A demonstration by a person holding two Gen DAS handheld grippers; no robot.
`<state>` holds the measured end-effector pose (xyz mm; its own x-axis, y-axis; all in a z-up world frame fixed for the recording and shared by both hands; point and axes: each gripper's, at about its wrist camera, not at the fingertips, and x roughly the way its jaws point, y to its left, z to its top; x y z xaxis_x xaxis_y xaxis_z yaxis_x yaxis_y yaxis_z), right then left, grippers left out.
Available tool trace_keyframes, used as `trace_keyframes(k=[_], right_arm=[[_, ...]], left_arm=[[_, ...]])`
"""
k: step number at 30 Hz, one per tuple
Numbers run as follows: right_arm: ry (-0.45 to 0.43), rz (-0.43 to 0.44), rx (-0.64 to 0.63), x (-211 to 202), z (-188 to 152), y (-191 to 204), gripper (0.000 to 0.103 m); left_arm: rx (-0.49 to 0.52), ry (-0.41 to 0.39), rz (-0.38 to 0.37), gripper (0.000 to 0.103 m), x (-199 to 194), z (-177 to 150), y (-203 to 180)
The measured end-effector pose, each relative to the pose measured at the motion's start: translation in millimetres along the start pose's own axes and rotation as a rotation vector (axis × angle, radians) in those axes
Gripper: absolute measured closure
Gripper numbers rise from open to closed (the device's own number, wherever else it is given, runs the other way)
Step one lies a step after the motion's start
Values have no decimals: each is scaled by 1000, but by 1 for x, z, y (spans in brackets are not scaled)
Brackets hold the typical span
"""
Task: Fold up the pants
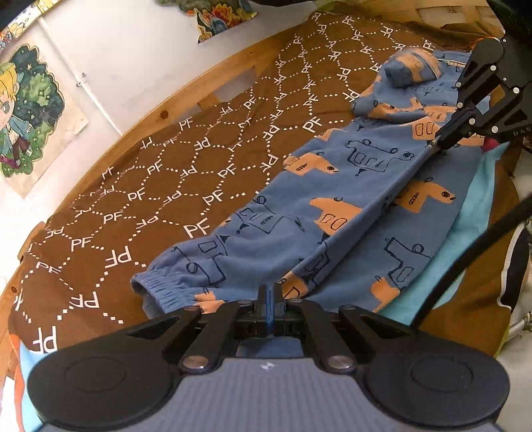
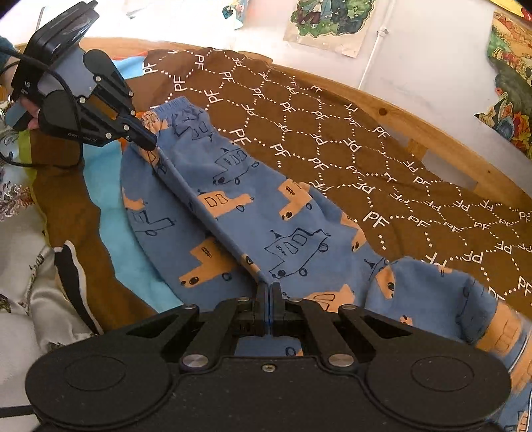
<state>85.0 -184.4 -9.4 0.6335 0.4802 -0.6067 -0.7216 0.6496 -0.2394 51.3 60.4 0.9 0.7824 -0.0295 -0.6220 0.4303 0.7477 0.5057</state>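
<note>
Left gripper and right gripper each pinch the pants.
Fabric fold stretched taut between both grippers, lying on the brown blanket ahead of them.

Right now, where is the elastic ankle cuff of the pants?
In the left wrist view the ankle cuff lies on the brown PF blanket, just left of the left tool, which is shut on the pants.

We are counting one pair of pants, two grippers, one brown blanket, and three posters.
</note>
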Motion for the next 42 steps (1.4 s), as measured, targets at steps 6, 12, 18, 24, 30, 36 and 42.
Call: trace_keyframes(k=[6, 12, 18, 24, 30, 36, 42], right_arm=[[29, 40, -20, -13, 2, 10, 103], [56, 35, -46, -6, -6, 22, 103], [66, 41, -59, -5, -6, 23, 103], [104, 58, -26, -5, -6, 16, 82], [116, 6, 190, -43, -13, -36, 17], [109, -219, 375, -77, -44, -103, 1], [15, -316, 605, -85, -80, -162, 8]], left_arm=[[-9, 9, -4, 103, -3, -6, 3], [20, 24, -2, 103, 1, -13, -5], [23, 36, -16, 103, 0, -16, -5], [-66, 50, -125, 92, -8, -15, 4], [-292, -53, -248, 22, -13, 30, 14], [-360, -148, -393, 2, 25, 116, -41], [-231, -139, -450, 24, 42, 170, -116]])
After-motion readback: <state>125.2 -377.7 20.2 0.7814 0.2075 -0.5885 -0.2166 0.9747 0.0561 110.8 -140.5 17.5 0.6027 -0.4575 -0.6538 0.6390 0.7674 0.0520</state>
